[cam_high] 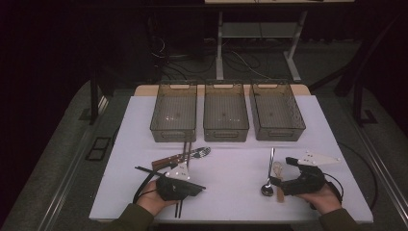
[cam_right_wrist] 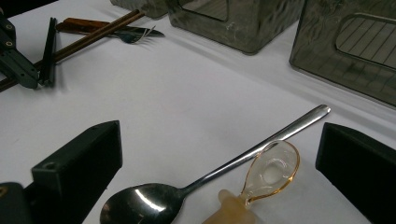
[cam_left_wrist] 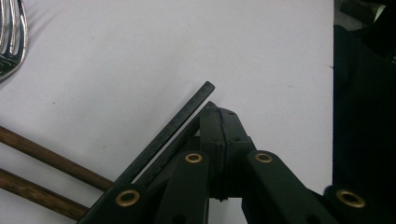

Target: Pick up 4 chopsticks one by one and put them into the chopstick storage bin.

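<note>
My left gripper (cam_high: 201,187) lies low on the white table (cam_high: 231,163) with its jaws shut together and nothing between them (cam_left_wrist: 217,116). A pair of black chopsticks (cam_left_wrist: 177,123) lies along its left jaw, touching or just beside it. Two brown chopsticks (cam_left_wrist: 42,156) run under the gripper, and fork tines (cam_left_wrist: 11,42) show beyond them. My right gripper (cam_high: 283,172) stands open, its jaws wide apart (cam_right_wrist: 219,140). A metal spoon (cam_right_wrist: 210,170) and a clear amber spoon (cam_right_wrist: 273,170) lie on the table between those jaws, untouched.
Three grey mesh baskets (cam_high: 173,132) (cam_high: 225,132) (cam_high: 279,134) stand in a row at the back. A wooden-handled knife (cam_high: 166,161) and the fork (cam_high: 202,152) lie front left, crossed by the brown chopsticks (cam_high: 187,147). The near table edge runs just behind both hands.
</note>
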Demonstrator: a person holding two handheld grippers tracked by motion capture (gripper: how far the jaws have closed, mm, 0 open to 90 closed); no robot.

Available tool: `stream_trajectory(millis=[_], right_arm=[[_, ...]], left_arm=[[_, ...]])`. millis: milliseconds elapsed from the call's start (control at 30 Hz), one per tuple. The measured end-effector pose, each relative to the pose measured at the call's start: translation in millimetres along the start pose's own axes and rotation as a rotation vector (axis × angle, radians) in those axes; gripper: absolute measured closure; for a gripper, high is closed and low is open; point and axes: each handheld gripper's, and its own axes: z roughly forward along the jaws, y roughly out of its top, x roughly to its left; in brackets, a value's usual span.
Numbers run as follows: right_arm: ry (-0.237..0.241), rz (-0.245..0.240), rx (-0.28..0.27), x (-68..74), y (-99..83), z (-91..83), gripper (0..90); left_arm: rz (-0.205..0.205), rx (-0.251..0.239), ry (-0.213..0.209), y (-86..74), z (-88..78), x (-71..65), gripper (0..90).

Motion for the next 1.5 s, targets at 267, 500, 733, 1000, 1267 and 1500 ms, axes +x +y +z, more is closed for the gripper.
stream_trajectory(millis=[267, 500, 733, 1000, 1267, 1500], right_arm=[[-0.001, 0.002, 0.000, -0.1, 0.0, 0.2, 0.2], [-0.001, 0.002, 0.000, -0.3, 0.0, 0.2, 0.2], [-0.001, 0.003, 0.000, -0.4, -0.1, 0.3, 0.2], [-0.002, 0.004, -0.002, -0.8, -0.1, 0.3, 0.2], [-0.004, 0.005, -0.001, -0.8, -0.1, 0.5, 0.2], [-0.006, 0.007, 0.000, -1.2, -0.2, 0.5, 0.2]], left_arm=[[0.000, -0.005, 0.015, 1.8, -0.2, 2.4, 89.8], [0.000, -0.006, 0.026, 3.0, 0.5, 4.4, 89.8], [0.001, -0.012, 0.041, 5.1, 1.8, 6.4, 89.8], [-0.004, -0.028, 0.061, 8.1, 3.1, 8.9, 89.7], [0.011, -0.016, 0.078, 10.7, 4.4, 13.1, 89.8], [0.028, -0.012, 0.088, 13.7, 6.0, 15.0, 89.8]])
